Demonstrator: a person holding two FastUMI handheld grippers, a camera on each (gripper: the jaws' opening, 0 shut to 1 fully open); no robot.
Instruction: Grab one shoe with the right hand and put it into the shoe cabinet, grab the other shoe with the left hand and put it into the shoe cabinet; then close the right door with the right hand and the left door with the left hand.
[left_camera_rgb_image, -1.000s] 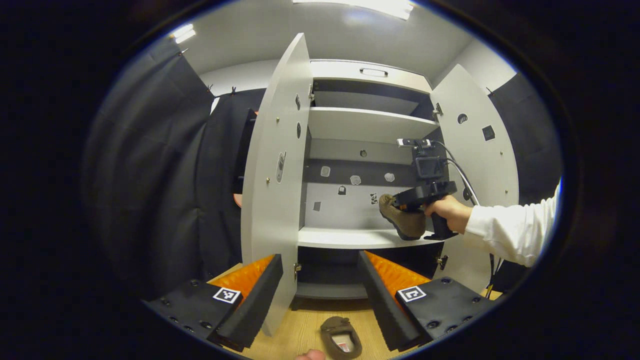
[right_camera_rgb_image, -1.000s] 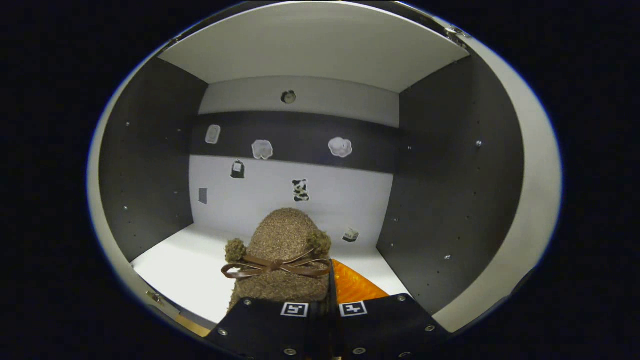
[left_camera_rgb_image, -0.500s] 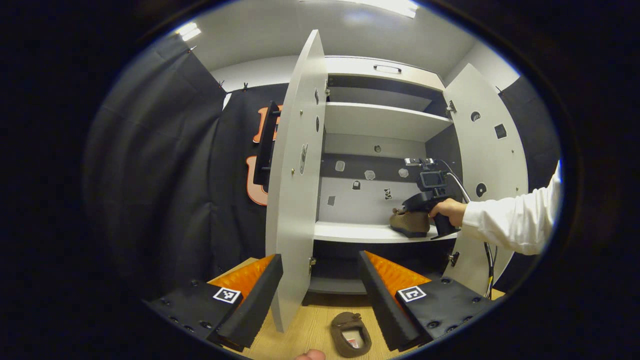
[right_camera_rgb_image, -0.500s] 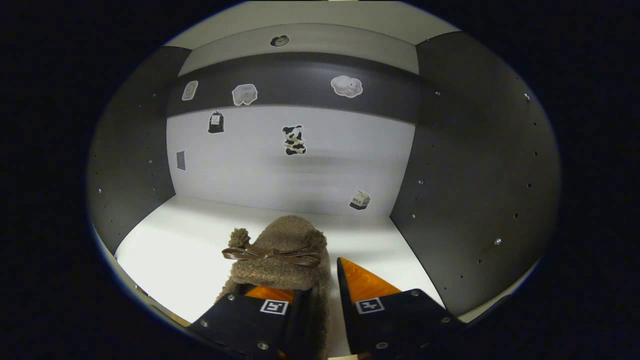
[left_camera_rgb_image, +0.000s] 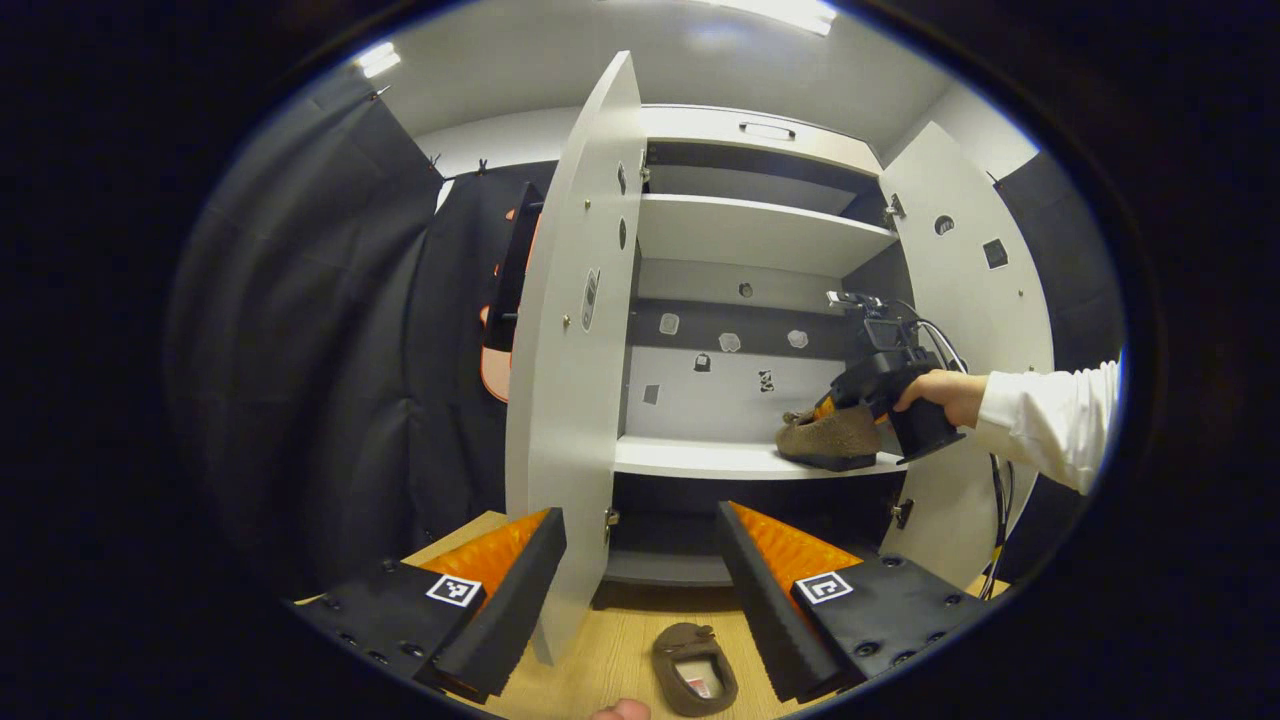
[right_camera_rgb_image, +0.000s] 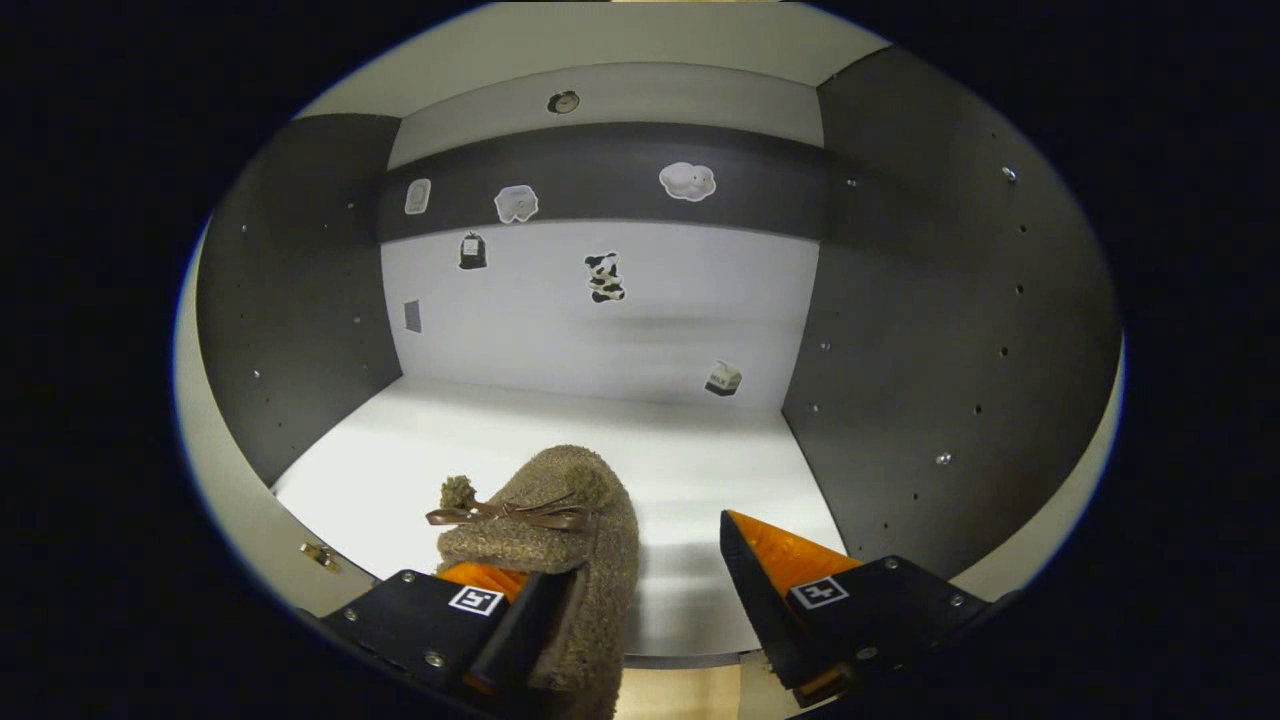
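Shoe (right_camera_rgb_image: 560, 530) on white cabinet shelf (right_camera_rgb_image: 700, 470), wooden floor (left_camera_rgb_image: 610, 650) below, both claws open, empty.

The left gripper (left_camera_rgb_image: 640, 585) is held low and level, its two fingers spread wide apart with nothing between them. Farther off in the left gripper view, a hand (left_camera_rgb_image: 935, 390) in a white sleeve (left_camera_rgb_image: 1045, 435) grips the handle of the right gripper (left_camera_rgb_image: 835, 405), which tilts downward from the person's right side. In the right gripper view, the right gripper (right_camera_rgb_image: 640, 600) has its fingers parted.
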